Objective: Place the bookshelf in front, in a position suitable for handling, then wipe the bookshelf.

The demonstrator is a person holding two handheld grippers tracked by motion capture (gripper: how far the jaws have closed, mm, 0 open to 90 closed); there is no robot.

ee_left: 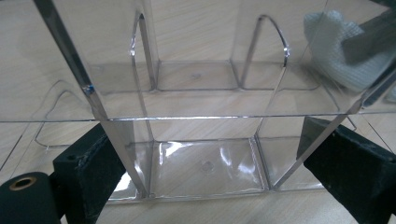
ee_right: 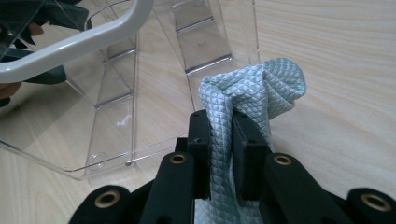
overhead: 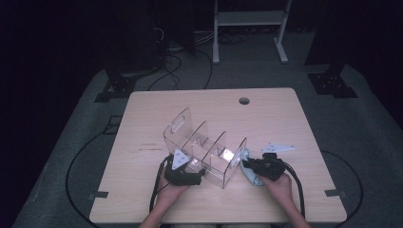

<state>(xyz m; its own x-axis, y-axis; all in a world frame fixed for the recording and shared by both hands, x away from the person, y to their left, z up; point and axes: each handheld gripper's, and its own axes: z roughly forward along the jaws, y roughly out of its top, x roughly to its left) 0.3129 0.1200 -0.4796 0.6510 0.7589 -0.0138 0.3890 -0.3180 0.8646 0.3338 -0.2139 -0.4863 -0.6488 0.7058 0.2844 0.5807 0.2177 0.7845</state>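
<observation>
A clear plastic organizer (overhead: 204, 147) with several open compartments lies tilted on the wooden table (overhead: 285, 123). My left gripper (overhead: 197, 175) sits at its near left corner. In the left gripper view the jaws of my left gripper (ee_left: 210, 130) stand wide on either side of the organizer's (ee_left: 205, 168) end section, against its walls. My right gripper (overhead: 247, 164) is at the organizer's right end, shut on a pale blue-green quilted cloth (overhead: 254, 179). In the right gripper view the bunched cloth (ee_right: 261, 84) rises out of my right gripper (ee_right: 219, 116), beside the organizer's wall (ee_right: 112, 116). The cloth (ee_left: 331, 51) shows through the clear plastic.
A round cable hole (overhead: 244, 100) lies near the table's far edge. Bare tabletop stretches to the left, right and behind the organizer. Cables run over the grey floor, and a white frame (overhead: 249, 19) stands beyond the table.
</observation>
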